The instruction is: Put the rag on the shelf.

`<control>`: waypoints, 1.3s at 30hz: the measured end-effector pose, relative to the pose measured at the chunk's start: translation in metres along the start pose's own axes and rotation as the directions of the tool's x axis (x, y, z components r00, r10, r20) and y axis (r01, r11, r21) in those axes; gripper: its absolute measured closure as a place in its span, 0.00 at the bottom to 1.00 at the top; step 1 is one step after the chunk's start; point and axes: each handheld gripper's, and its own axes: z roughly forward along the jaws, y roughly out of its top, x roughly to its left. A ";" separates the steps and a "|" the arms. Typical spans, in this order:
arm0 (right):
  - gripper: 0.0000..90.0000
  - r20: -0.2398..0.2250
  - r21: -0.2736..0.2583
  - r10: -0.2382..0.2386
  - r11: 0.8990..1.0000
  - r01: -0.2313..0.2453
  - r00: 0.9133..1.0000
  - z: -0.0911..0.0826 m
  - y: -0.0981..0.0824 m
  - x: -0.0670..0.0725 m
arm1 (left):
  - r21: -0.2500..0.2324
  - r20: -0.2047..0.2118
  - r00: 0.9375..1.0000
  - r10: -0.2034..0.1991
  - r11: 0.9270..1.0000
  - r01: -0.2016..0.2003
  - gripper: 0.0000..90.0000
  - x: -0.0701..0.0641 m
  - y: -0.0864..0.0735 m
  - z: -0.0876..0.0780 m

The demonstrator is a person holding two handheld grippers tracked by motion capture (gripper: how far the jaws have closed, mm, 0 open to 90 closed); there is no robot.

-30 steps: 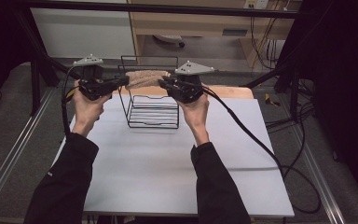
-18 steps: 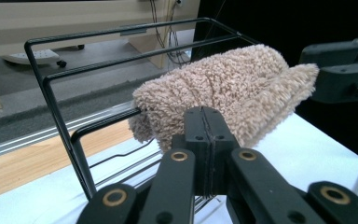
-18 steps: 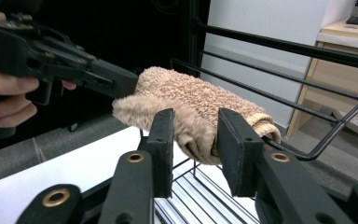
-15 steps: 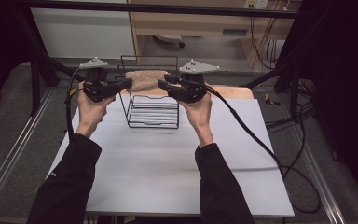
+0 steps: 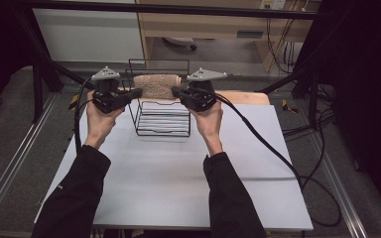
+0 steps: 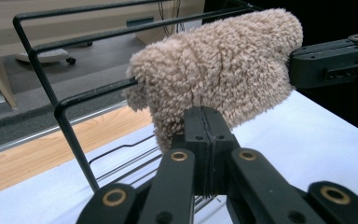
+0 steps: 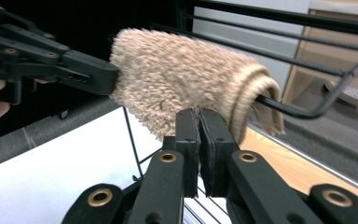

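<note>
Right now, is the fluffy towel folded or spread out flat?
Folded: the beige towel hangs doubled over the wire rack's top bar.

The high view is looking forward and down from above the person's side of the table [image 5: 178, 183], far enough back to be taking in both forearms, the whole tabletop and the floor around it. The left claw [image 6: 205, 140] is carrying its own camera, which is looking along the black jaws from very near, facing the fluffy towel [image 6: 223, 70] on the wire rack [image 6: 51, 93]. The right claw [image 7: 199, 140] is carrying another, looking at the same towel [image 7: 177, 79] from the opposite end, equally near. All three views are sharing the towel [image 5: 156, 85] and rack [image 5: 161, 116]; each claw view is also catching the other claw farther off.
</note>
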 end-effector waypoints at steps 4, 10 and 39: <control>0.98 0.010 0.002 0.010 1.000 -0.010 1.000 0.002 -0.005 -0.004 | -0.001 -0.010 1.000 0.001 1.000 -0.001 0.99 0.001 -0.003 0.003; 0.97 0.018 0.000 0.004 1.000 -0.004 1.000 0.002 -0.007 -0.005 | -0.002 -0.009 1.000 -0.004 1.000 0.004 0.99 0.001 -0.003 0.004; 0.14 -0.024 0.109 0.051 0.993 -0.048 0.998 -0.061 -0.053 -0.015 | 0.087 -0.017 0.999 0.030 0.996 -0.028 0.32 -0.006 -0.055 -0.027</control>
